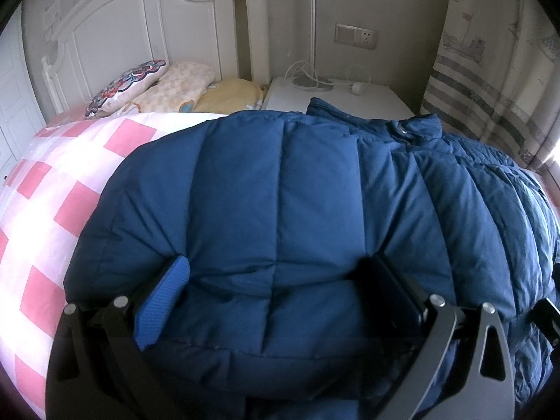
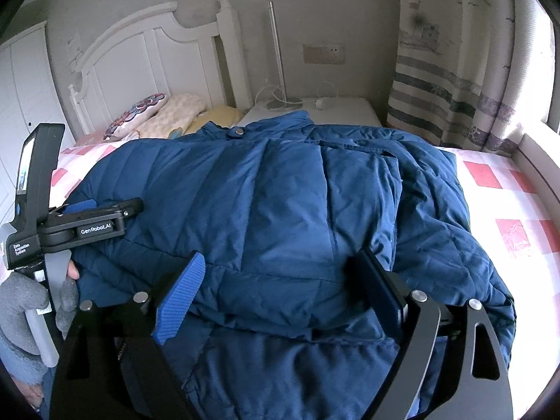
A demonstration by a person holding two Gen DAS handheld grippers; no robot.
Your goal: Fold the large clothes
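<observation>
A large blue puffer jacket [image 1: 280, 192] lies on the bed, collar toward the headboard; it also fills the right wrist view [image 2: 297, 203]. My left gripper [image 1: 280, 273] is wide open with its fingers spread around the near folded edge of the jacket, pressing on it. My right gripper [image 2: 283, 273] is also wide open, its fingers on either side of a folded hem of the jacket. The left gripper's body [image 2: 87, 224] shows at the left of the right wrist view, resting on the jacket's left part.
The bed has a pink and white checked cover [image 1: 52, 189] [image 2: 507, 203]. Pillows [image 1: 157, 87] lie by the white headboard [image 1: 140, 28]. A white nightstand [image 1: 350, 98] with a lamp and cables stands behind. A striped curtain [image 2: 437, 98] hangs at right.
</observation>
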